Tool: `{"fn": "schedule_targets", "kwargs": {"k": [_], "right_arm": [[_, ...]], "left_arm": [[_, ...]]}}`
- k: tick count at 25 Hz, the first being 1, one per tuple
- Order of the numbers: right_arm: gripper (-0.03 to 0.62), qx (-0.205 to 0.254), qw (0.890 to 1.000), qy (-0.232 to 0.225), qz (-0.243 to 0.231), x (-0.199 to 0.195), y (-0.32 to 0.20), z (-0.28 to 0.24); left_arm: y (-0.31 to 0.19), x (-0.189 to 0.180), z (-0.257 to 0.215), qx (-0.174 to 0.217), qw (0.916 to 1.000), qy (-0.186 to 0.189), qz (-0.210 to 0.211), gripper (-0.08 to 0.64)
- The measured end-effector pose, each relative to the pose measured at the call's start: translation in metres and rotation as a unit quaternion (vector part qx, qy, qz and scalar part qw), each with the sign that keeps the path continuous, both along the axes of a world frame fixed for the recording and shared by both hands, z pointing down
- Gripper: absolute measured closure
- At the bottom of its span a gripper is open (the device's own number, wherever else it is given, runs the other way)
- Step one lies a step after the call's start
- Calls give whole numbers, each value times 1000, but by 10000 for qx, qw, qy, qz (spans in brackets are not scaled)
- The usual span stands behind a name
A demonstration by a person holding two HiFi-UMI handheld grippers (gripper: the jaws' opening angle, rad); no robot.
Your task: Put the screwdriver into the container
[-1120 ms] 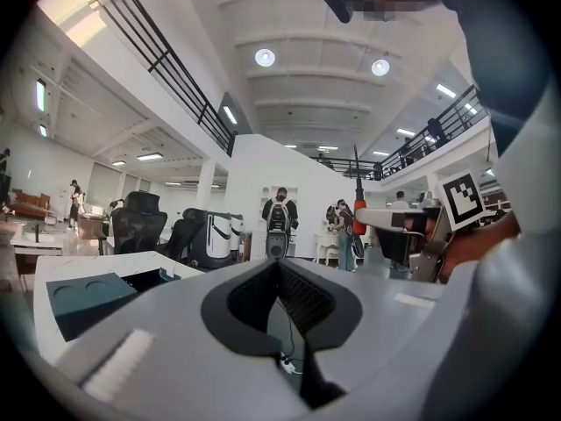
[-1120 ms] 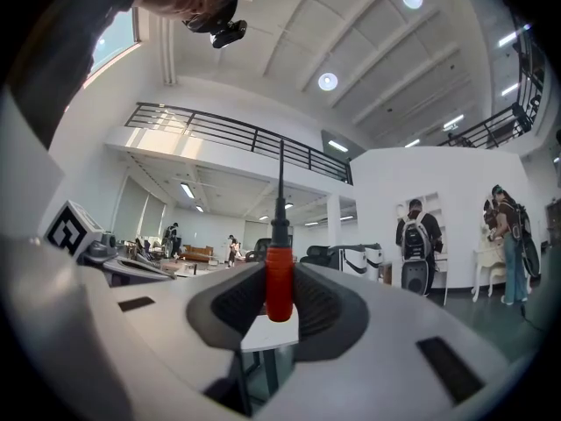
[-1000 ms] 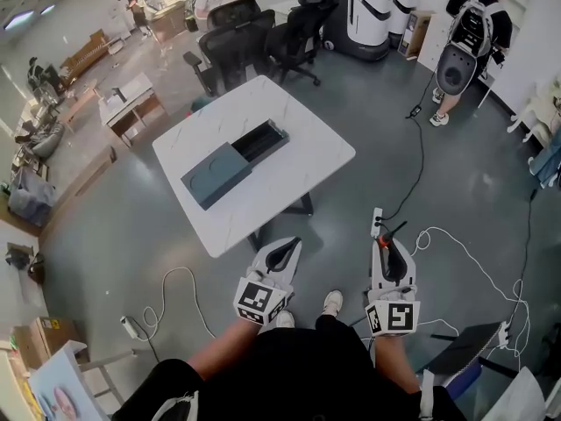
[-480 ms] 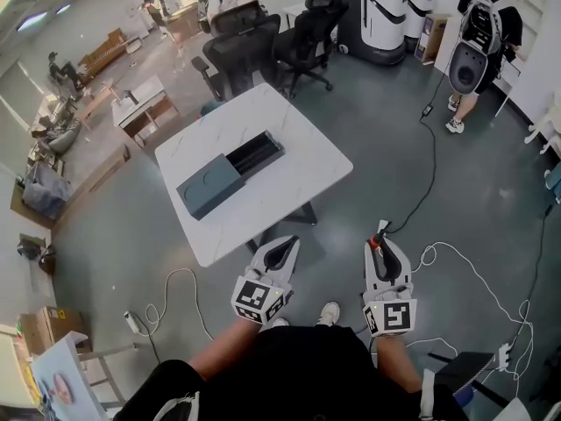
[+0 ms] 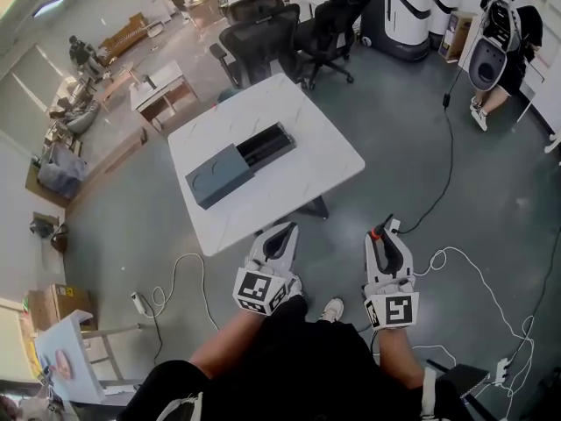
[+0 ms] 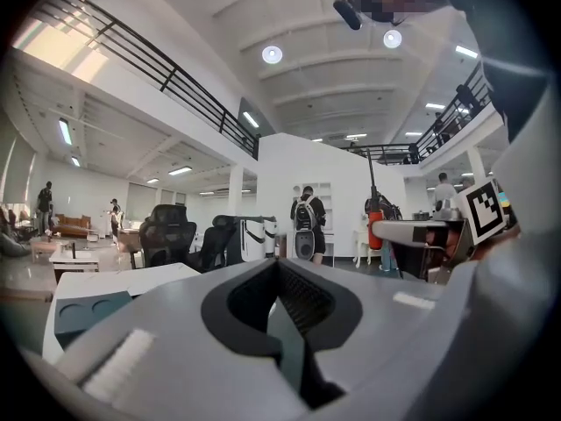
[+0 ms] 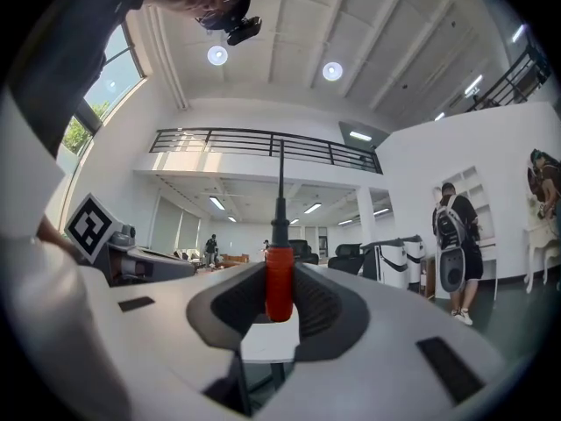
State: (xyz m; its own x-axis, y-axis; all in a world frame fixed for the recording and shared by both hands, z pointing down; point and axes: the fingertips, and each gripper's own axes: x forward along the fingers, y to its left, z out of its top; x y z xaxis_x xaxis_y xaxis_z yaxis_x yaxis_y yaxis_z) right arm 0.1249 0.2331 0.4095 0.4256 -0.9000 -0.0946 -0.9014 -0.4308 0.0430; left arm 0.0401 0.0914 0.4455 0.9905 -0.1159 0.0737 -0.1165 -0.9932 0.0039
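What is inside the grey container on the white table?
The container shows only dark long slots at its open end; no tool is visible there. Its lid hides the rest.

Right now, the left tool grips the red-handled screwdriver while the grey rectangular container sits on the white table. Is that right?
No: the right tool, not the left tool, grips the red-handled screwdriver; the right gripper view shows it. The grey rectangular container does sit on the white table.
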Motion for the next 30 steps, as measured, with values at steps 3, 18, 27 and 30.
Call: {"fn": "schedule_targets", "kwargs": {"k": [3,18,27,30], "right_arm": [[499,-59,9999,-5,-85,-2,-11,7],[499,-334,9974,12,-635,28,-115,8],[499,-372,9941,116,-1012,45,-202,10],[499,-385,9926,134,-1140,49,-230,11]], "left_arm": [[-8,-7,3,-7,9999,8,-107,551],[-86,22,16,-304,9993,118,-193,551],[-165,31,19,-280,9981,120,-528,551],[-190,32,20,-315,9974,130,-632,551]]}}
